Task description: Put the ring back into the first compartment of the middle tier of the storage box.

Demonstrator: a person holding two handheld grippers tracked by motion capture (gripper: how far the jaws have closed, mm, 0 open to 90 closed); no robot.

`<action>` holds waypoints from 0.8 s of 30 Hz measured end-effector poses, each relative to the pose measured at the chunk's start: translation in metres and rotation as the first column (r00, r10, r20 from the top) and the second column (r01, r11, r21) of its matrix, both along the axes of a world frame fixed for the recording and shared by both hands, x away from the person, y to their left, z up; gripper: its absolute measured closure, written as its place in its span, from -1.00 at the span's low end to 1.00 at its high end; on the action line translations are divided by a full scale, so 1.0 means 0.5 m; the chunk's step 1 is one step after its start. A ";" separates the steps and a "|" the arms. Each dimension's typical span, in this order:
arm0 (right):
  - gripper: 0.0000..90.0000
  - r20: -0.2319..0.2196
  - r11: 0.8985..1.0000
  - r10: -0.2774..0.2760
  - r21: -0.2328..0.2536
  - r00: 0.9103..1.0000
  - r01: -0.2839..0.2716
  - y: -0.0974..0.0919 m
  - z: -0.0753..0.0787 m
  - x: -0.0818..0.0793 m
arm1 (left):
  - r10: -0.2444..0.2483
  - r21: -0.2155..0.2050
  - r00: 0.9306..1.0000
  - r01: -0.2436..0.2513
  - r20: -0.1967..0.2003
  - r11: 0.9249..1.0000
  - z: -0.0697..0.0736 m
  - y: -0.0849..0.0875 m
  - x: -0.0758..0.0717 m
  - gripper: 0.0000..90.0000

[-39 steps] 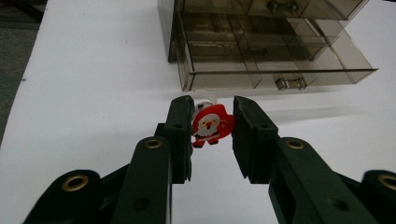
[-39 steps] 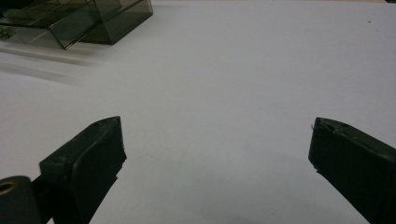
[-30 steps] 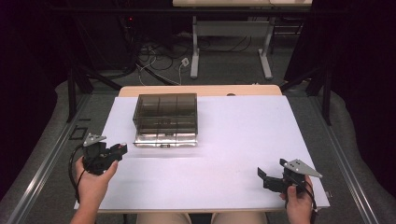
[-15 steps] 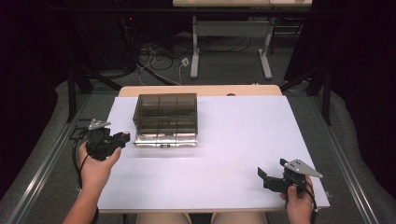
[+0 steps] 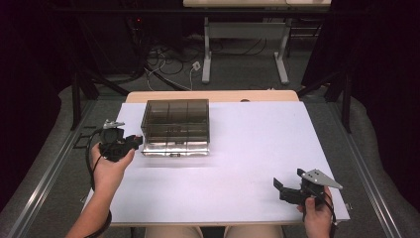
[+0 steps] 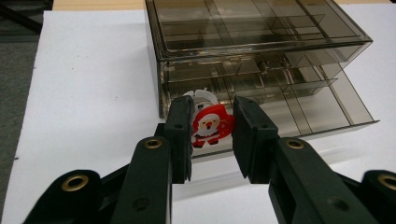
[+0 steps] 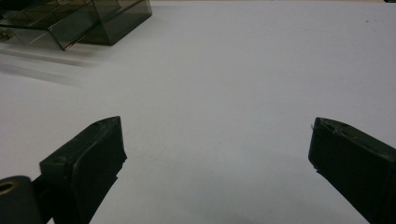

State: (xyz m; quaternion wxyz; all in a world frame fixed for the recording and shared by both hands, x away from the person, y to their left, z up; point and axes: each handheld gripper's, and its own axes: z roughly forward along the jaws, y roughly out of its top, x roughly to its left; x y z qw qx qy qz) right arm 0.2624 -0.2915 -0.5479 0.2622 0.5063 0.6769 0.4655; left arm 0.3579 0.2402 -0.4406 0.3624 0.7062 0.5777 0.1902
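The left gripper (image 6: 212,135) clamped a small red-and-white Santa (image 6: 209,126) figure; the right gripper (image 7: 217,163) gaped wide, empty.

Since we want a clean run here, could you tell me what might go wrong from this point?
The left gripper holds the small Santa figure by its edges, so it might twist or slip out. The drawer organizer looks light; a jaw nudging the open bottom drawer could shove the unit, as the right gripper rests far off, open.
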 end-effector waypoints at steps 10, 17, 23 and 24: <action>-0.93 -0.002 1.000 0.003 -0.001 1.000 -0.003 0.000 0.000 0.000 | 0.015 -0.021 1.000 -0.015 -0.008 1.000 -0.017 -0.006 0.023 0.52; -0.93 -0.004 1.000 0.003 -0.001 1.000 -0.003 0.000 0.000 0.000 | 0.028 -0.032 1.000 -0.028 -0.009 0.999 -0.028 -0.016 0.037 0.52; -0.93 -0.005 1.000 0.005 -0.006 1.000 -0.005 0.000 0.000 0.000 | 0.034 -0.036 0.999 -0.035 -0.010 0.999 -0.040 -0.023 0.047 0.52; -0.93 -0.006 1.000 0.004 -0.006 1.000 -0.005 0.000 0.000 0.000 | 0.032 -0.037 0.999 -0.032 -0.018 0.999 -0.041 -0.023 0.047 0.52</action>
